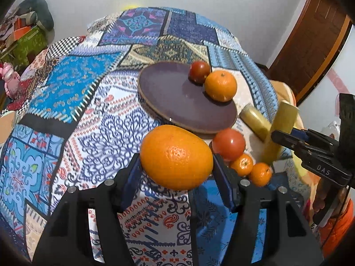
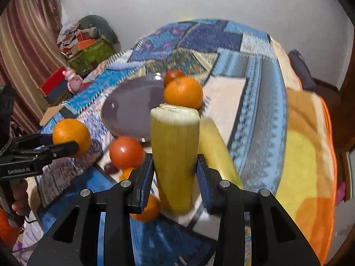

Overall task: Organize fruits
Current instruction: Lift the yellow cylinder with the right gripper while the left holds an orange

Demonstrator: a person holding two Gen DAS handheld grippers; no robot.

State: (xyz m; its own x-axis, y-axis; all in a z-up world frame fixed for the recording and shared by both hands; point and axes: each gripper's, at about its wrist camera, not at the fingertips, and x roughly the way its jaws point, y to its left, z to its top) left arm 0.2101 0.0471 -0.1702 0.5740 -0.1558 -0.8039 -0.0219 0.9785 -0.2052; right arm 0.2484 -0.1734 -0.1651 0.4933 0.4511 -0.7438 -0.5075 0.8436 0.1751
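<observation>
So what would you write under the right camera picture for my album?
Right gripper lifts a yellow-green stalk piece while left gripper holds an orange near the purple plate.

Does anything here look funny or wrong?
Yes: the yellow stalk piece in the right gripper isn't round fruit like the rest; its top end is cut off flat, showing a pale inside.
</observation>
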